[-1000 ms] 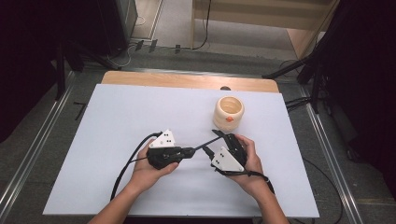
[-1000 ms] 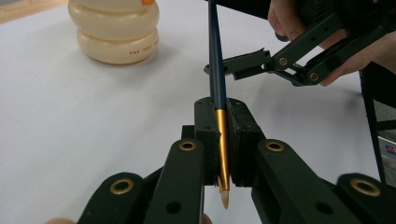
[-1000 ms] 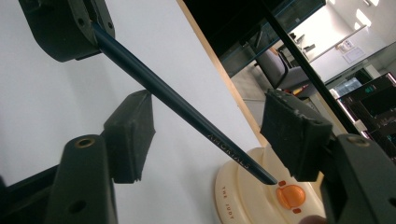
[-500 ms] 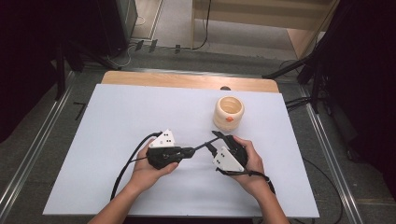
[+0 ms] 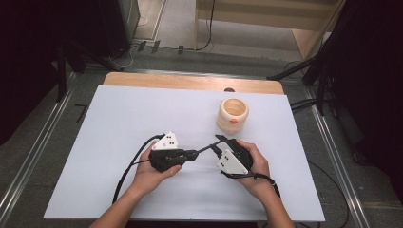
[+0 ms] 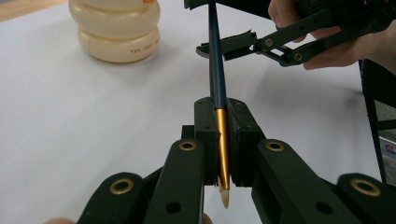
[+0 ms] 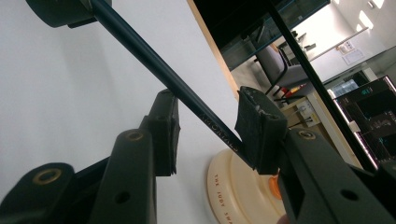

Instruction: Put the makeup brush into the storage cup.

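Handing over a dark pencil [image 6: 217,60] — left gripper [image 6: 222,140] clamped on it, right gripper [image 7: 215,133] closing, not yet gripping; wait for firm hold before letting go.

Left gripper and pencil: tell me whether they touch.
Touching. In the left gripper view, the left gripper has both pads pressed tight against the pencil at its gold end, with no gap on either side.

table [image 5: 119,118]: left half and near edge bare, free passage
holder [image 5: 233,114]: just beyond right gripper [image 5: 217,144], blocks that way (far right strip free)
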`<action>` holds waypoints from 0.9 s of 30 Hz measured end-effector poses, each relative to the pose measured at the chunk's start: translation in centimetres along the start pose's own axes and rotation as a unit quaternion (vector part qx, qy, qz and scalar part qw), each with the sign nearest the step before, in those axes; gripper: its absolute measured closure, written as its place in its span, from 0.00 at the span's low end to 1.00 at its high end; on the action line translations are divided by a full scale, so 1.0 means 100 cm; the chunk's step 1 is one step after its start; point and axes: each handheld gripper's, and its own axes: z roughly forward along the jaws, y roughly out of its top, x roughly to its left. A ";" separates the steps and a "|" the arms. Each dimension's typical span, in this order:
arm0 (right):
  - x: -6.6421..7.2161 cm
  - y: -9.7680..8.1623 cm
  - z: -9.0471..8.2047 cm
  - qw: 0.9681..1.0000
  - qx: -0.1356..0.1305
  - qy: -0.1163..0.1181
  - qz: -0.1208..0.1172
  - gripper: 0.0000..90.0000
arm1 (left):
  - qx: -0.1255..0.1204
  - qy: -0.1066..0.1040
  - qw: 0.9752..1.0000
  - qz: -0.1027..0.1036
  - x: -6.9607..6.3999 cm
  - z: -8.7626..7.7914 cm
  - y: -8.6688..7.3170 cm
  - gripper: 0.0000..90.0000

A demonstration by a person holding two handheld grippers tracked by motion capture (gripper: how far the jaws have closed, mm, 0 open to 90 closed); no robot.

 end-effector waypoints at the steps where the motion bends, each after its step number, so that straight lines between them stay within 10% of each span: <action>1: 0.000 0.000 0.000 1.000 0.001 0.001 -0.001 0.69 | 0.000 0.000 1.000 -0.001 0.000 0.000 0.000 0.94; 6: 0.002 -0.002 0.000 0.999 0.007 0.025 -0.022 0.85 | -0.042 0.011 0.999 0.007 0.001 -0.008 0.000 0.89; 11: -0.001 -0.003 0.000 0.999 0.008 0.031 -0.002 0.95 | -0.084 0.025 0.996 -0.034 0.005 -0.017 0.004 0.26; 27: -0.011 -0.012 0.000 0.994 -0.013 0.042 0.096 0.95 | -0.097 0.020 0.994 -0.053 0.010 -0.018 0.001 0.24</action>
